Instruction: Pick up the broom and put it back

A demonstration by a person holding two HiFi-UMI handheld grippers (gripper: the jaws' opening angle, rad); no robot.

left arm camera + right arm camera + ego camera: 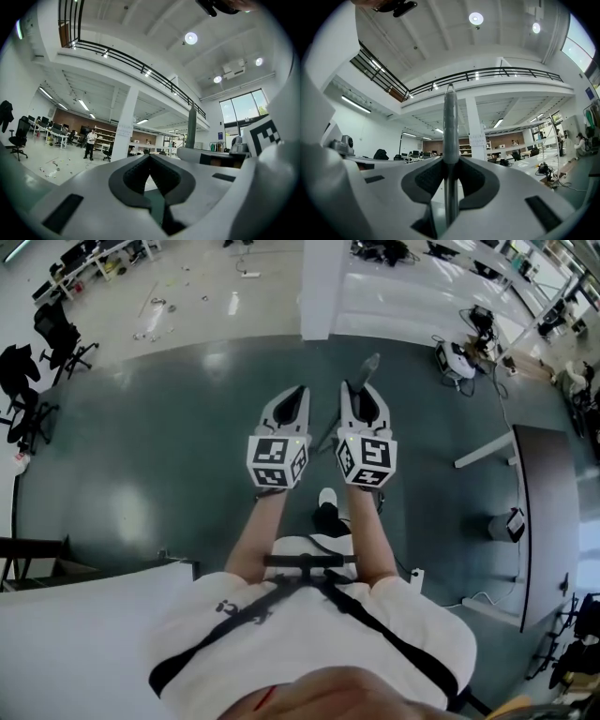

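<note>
The broom's grey handle (pixel 450 123) stands upright between the pads of my right gripper (pixel 450 161), which is shut on it. In the head view the handle (pixel 368 366) sticks out past my right gripper (pixel 354 388) and slants down between the two grippers toward the floor; the broom head is hidden. My left gripper (pixel 298 390) is held level just left of it, apart from the handle. In the left gripper view its jaws (pixel 150 155) meet at the tips with nothing between them, and the handle (pixel 191 125) rises at the right.
I stand on a dark green floor (pixel 169 446). A white pillar (pixel 323 287) is straight ahead. A dark desk (pixel 548 512) is at the right, office chairs (pixel 28 381) at the left, gear and cables (pixel 459 357) ahead right. A person (pixel 90 143) stands far off.
</note>
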